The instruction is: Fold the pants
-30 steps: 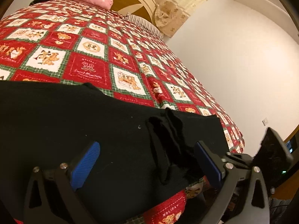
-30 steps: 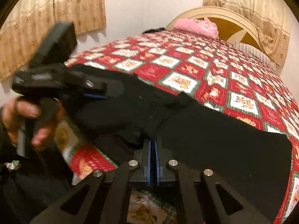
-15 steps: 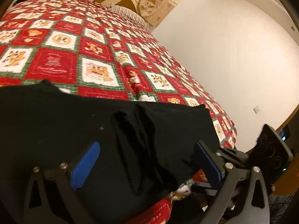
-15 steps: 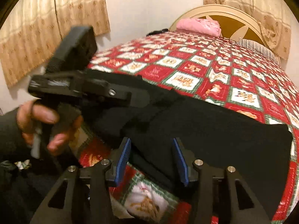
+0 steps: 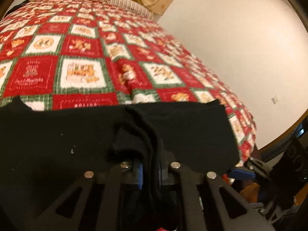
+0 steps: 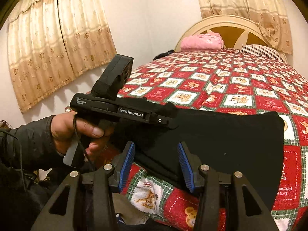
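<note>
Black pants (image 5: pixel 188 132) lie flat across the near edge of the bed, also seen in the right wrist view (image 6: pixel 227 134). My left gripper (image 5: pixel 149 170) is shut on a bunched fold of the pants at their near edge; it also shows from the side in the right wrist view (image 6: pixel 171 122), held in a hand. My right gripper (image 6: pixel 155 163) is open, its blue pads on either side of the pants' near edge without touching. It shows at the lower right of the left wrist view (image 5: pixel 240 173).
The bed carries a red, white and green patchwork quilt (image 5: pixel 86 61). A pink folded cloth (image 6: pixel 202 41) and a striped pillow (image 6: pixel 259 51) lie by the headboard. A white wall (image 5: pixel 240 38) runs along the bed's right side. Curtains (image 6: pixel 57 44) hang at left.
My left gripper has closed on a fold of the pants. My right gripper, shut one second ago, has opened and let go of the cloth.
</note>
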The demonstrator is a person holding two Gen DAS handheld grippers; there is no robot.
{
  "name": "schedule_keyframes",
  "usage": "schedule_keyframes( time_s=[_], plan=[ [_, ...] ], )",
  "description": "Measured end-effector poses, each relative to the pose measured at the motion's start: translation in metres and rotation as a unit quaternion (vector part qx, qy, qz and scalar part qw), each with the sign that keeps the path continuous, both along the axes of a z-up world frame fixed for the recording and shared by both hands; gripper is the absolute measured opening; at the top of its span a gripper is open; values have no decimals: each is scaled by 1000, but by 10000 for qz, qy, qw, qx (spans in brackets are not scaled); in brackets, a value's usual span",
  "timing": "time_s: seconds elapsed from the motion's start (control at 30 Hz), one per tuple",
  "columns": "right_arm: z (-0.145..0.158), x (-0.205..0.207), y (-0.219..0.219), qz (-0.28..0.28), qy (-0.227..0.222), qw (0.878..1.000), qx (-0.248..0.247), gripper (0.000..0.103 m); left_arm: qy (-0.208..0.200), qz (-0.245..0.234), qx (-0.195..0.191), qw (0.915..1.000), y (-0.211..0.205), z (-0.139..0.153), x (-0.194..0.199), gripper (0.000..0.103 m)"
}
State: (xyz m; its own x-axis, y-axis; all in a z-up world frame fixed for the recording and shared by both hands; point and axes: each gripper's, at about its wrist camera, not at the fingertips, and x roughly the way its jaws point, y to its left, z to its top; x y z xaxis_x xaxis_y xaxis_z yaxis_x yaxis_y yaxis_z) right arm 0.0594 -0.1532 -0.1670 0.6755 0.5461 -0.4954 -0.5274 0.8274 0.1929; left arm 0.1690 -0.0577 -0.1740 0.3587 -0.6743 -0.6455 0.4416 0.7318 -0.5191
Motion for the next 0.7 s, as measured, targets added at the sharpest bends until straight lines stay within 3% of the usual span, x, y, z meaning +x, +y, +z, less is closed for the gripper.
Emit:
schedule_keyframes(
  time_s=[0.1, 0.23, 0.37, 0.47, 0.63, 0.7],
  plan=[
    [2, -4, -3, -59, -109, 9999, 42, 55, -163, 95, -392, 9991, 21, 24, -6, 11],
    [2, -4, -5, -50, -78, 9998, 178, 56, -352, 448, -430, 9974, 59, 43, -8, 11],
    [-6, 0, 0, -104, 25, 9999, 26, 56, -60, 675, 54, 9977, 74, 20, 0, 11],
    [-13, 3, 1, -208, 130, 9996, -146, 56, 122, 741, 51, 9972, 78, -4, 4, 10],
    [-10, 9, -9, -464, 153, 9988, -77, 56, -156, 685, 280, 9971, 68, -8, -1, 11],
    [-5, 18, -18, -985, 126, 9948, -205, 57, -176, 725, 344, 9966, 68, -11, 0, 16]
  ],
)
